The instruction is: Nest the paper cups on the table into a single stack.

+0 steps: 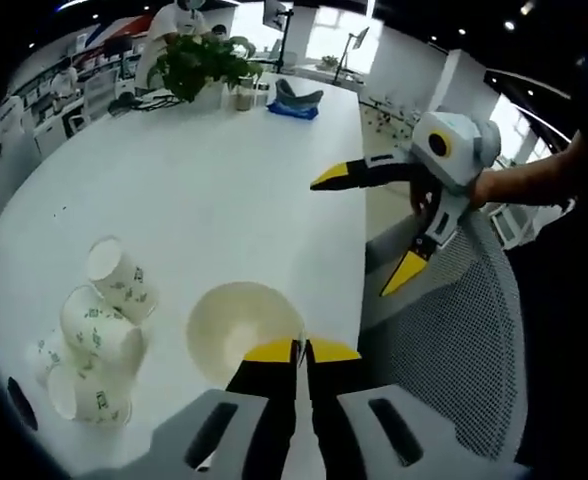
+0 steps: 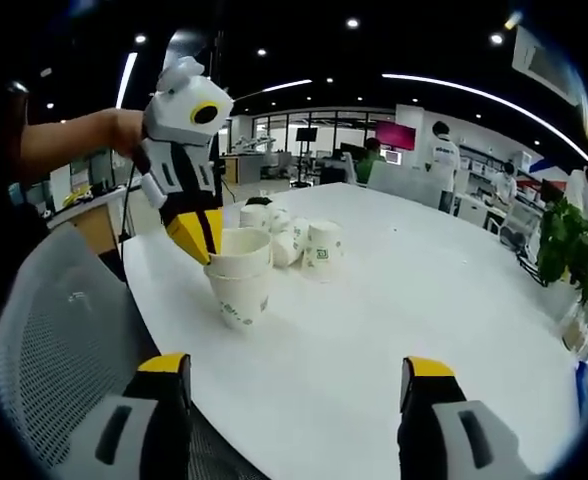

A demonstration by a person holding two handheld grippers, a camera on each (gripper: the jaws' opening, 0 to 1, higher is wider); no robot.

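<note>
The left gripper [image 1: 301, 352] has its yellow-tipped jaws pressed together on the near rim of a paper cup [image 1: 242, 326], which stands upright with its mouth open to the left gripper view. In the right gripper view the same gripper [image 2: 202, 240] comes down from the upper left onto a short stack of cups [image 2: 241, 279], an upper cup nested in a lower one printed with green marks, standing near the table's edge; its jaws pinch the upper cup's rim. The right gripper [image 2: 292, 378] has its jaws spread wide apart and grips nothing, poised over bare tabletop nearer than the stack and apart from it. In the left gripper view that open gripper [image 1: 359, 232] hangs to the right, past the table's edge and above a grey mesh chair [image 1: 454, 350]. A cluster of loose paper cups [image 1: 99, 340] lies on its sides to the left of the held cup; in the right gripper view these cups [image 2: 299, 240] sit just beyond the stack. All cups rest on a white table [image 1: 214, 200]. At the far end stand a potted plant [image 1: 202, 60] and a blue cloth [image 1: 294, 108].
</note>
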